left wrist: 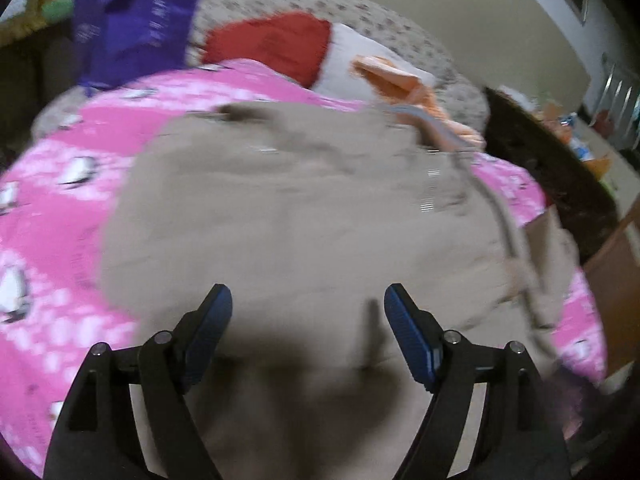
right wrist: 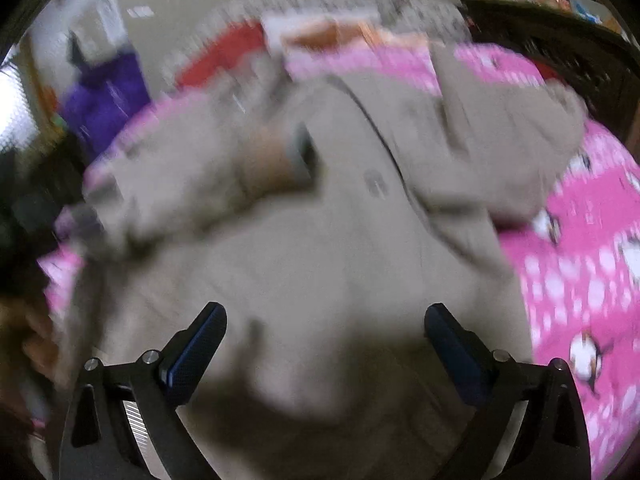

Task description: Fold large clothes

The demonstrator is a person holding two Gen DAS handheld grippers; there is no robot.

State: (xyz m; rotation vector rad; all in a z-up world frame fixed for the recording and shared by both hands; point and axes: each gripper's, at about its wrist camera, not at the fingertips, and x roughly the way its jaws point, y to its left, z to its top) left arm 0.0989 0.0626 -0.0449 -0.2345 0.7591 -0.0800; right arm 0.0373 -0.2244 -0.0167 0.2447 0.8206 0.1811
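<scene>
A large beige garment (left wrist: 288, 216) lies spread on a pink patterned bedcover (left wrist: 52, 208). My left gripper (left wrist: 308, 300) hovers just above its near part, jaws wide apart, nothing between the blue pads. In the right wrist view the same beige garment (right wrist: 320, 248) fills the middle, with a folded part and a sleeve bunched towards the far left and right. My right gripper (right wrist: 326, 316) is open over the cloth, and its pads hold nothing. Both views are blurred by motion.
Red and white cushions (left wrist: 280, 44), an orange cloth (left wrist: 400, 80) and a flowery pillow (left wrist: 400, 28) lie at the bed's far end. A purple bag (left wrist: 132, 20) stands far left. Dark wooden furniture (left wrist: 552, 168) and a cluttered surface border the right side.
</scene>
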